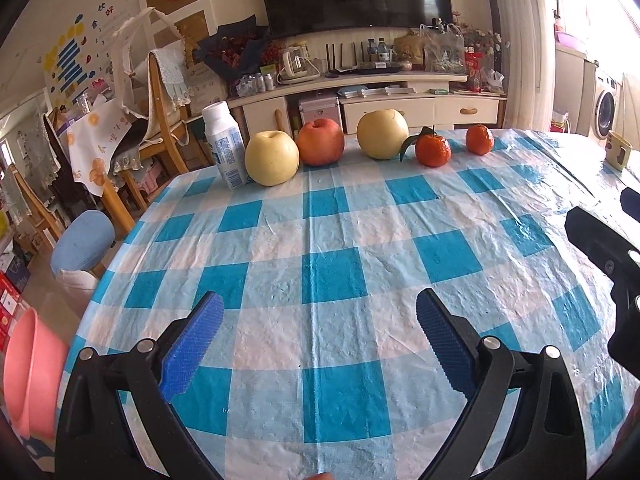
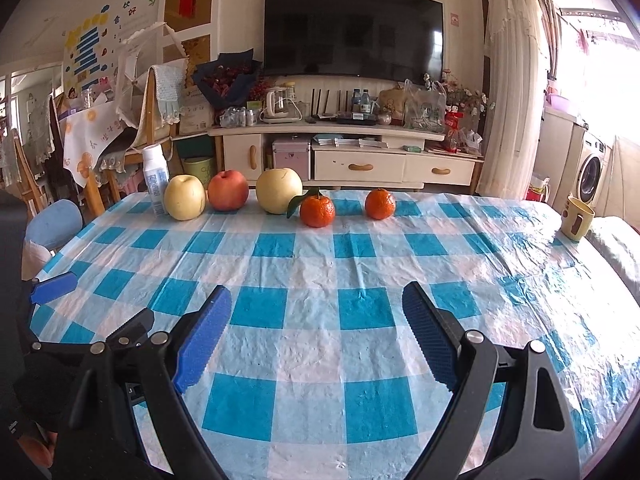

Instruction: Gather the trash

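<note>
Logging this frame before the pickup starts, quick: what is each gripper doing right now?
Left gripper: open, holding nothing.
Right gripper: open, holding nothing.

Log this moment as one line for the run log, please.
left claw: open, empty | right claw: open, empty | white bottle: upright at table's far edge beside fruit, untouched | pink bin: left of table

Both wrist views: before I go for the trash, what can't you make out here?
- Pink bin, left view: cut off by the left edge; inside unseen. Absent from the right view.
- Bottle: label print too small to read; full or empty unclear.
- Mug: contents hidden by its wall.
- Table near edge: hidden by the open left gripper and right gripper.
</note>
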A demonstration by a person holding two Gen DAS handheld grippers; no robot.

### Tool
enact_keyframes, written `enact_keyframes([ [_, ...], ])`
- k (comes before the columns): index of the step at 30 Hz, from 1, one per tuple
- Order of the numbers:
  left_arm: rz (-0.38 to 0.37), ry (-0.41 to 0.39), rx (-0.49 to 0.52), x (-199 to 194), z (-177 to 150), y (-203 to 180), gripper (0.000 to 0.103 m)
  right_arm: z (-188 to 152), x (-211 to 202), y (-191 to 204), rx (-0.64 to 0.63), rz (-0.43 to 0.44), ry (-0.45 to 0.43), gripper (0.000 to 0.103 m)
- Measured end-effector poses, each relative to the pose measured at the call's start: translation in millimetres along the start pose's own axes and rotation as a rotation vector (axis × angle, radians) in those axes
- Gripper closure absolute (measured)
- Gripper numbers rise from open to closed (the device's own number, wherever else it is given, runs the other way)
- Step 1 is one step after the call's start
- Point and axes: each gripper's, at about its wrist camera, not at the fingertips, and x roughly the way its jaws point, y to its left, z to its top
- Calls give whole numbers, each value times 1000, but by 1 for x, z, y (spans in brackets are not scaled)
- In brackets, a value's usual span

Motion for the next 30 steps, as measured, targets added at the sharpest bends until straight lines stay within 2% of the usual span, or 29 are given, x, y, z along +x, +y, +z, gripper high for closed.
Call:
enact_keyframes([
  [17, -19, -25, -15, -1, 6, -5, 7, -3, 6, 2, -15, -5, 21, 15],
  [30, -54, 21, -45, 31, 0, -11, 7, -5, 24, -18, 32, -43, 65, 15],
])
